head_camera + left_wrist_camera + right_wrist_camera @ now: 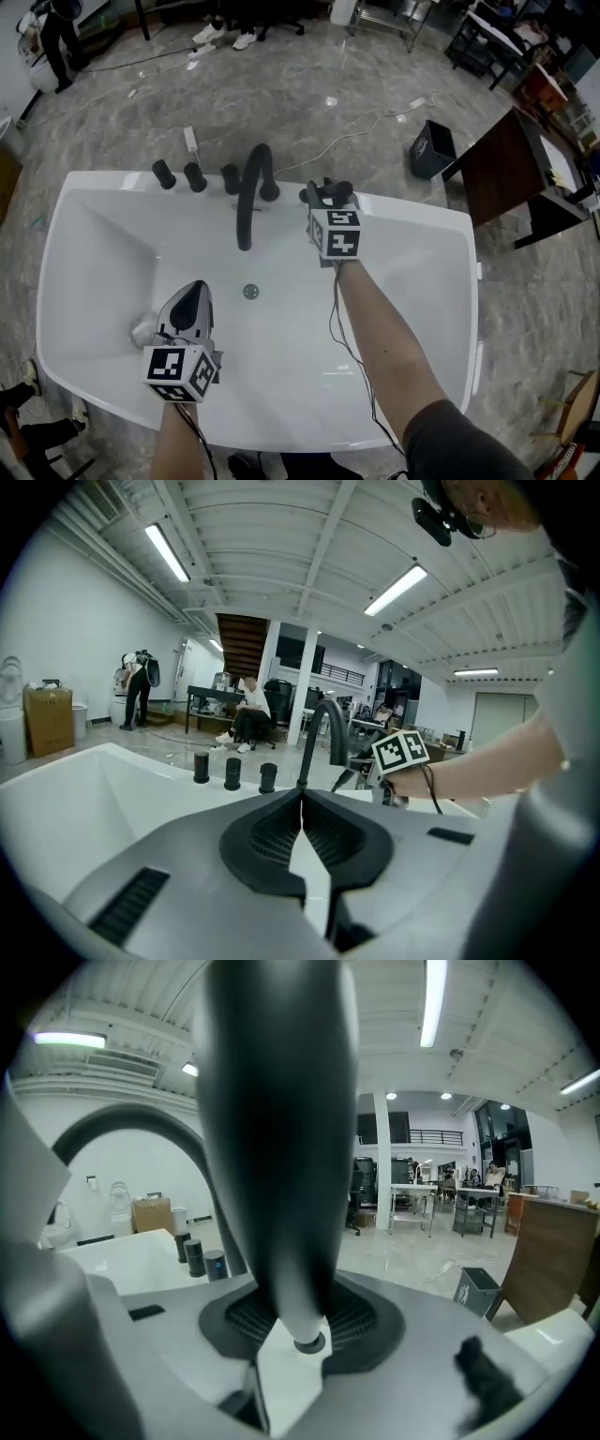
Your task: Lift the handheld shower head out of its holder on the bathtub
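The black handheld shower head [339,190] is at the far rim of the white bathtub [84,192], right of the curved black spout [251,192]. My right gripper [324,201] is shut on it. In the right gripper view its dark handle [277,1147] stands upright between the pads, filling the middle, and its lower end shows at my right gripper [300,1326]. The holder is hidden behind the gripper. My left gripper [195,289] hangs over the tub's left inside, shut with nothing in it; its pads meet in the left gripper view [302,808].
Three black knobs [194,176] stand on the rim left of the spout. The drain [250,292] lies mid-tub, and a small pale crumpled thing [143,328] sits beside my left gripper. Beyond the tub are a black bin [430,148], a brown table [511,164] and a floor cable [366,127].
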Demonstrator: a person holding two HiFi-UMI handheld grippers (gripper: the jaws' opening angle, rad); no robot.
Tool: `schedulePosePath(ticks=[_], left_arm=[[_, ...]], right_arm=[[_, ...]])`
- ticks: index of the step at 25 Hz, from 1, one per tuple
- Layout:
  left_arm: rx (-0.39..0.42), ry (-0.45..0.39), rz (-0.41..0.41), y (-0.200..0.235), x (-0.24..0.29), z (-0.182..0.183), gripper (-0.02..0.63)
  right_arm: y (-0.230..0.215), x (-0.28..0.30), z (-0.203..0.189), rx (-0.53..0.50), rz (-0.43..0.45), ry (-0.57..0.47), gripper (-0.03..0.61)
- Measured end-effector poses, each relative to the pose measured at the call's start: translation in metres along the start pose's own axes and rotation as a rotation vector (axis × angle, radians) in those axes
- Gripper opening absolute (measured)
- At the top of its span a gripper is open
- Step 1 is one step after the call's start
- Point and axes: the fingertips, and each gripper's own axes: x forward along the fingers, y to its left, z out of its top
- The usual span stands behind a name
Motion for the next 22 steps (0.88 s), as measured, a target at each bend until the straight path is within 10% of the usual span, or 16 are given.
schedulePosePath(ticks=[22], left_arm=[[0.046,-0.008,-0.228,-0.081,-0.251,0.016,0.015]], right_arm=[[0.14,-0.359,0.043,0.115,-0.024,-0.073,0.133]])
